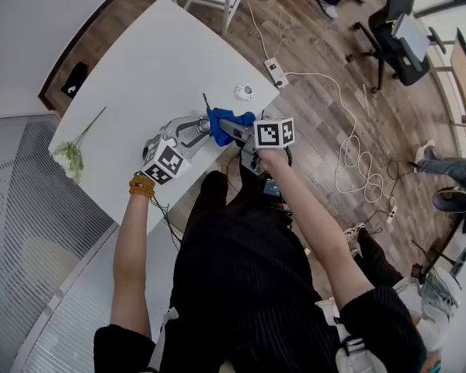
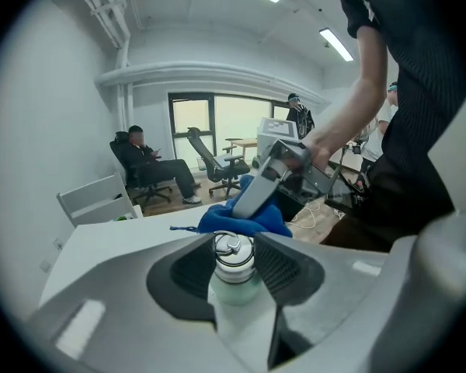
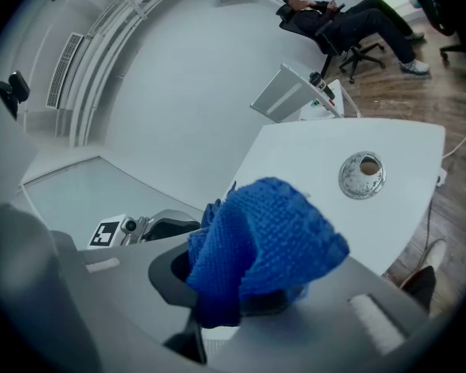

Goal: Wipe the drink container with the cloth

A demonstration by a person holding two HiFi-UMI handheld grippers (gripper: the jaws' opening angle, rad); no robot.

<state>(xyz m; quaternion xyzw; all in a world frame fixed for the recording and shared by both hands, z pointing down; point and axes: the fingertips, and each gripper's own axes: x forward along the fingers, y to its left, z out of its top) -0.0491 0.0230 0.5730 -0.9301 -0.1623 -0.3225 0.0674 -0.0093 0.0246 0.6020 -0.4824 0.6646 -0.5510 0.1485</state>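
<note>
The bottle (image 2: 234,280) sits between the jaws of the left claw (image 2: 234,243), which are clenched on its body, with its looped lid pointing out past the tips. The blue cloth (image 3: 260,239) is bunched in the right claw (image 3: 245,290), gripped tight, and hangs just past the left claw's tips by the lid. Both claws meet over the counter's (image 1: 155,68) near edge. Ahead of the right claw a round metal piece (image 3: 362,175) lies on the counter. A flower sprig (image 1: 71,155) lies well off to the left claw's outer side.

The person wears a black ribbed top (image 1: 248,286) with short sleeves and an amber bead bracelet (image 1: 141,185). The left gripper (image 1: 202,125) and right gripper (image 1: 222,129) are pale grey with black ribbed pads (image 2: 282,267); each bears a black-and-white marker cube (image 1: 273,133).
</note>
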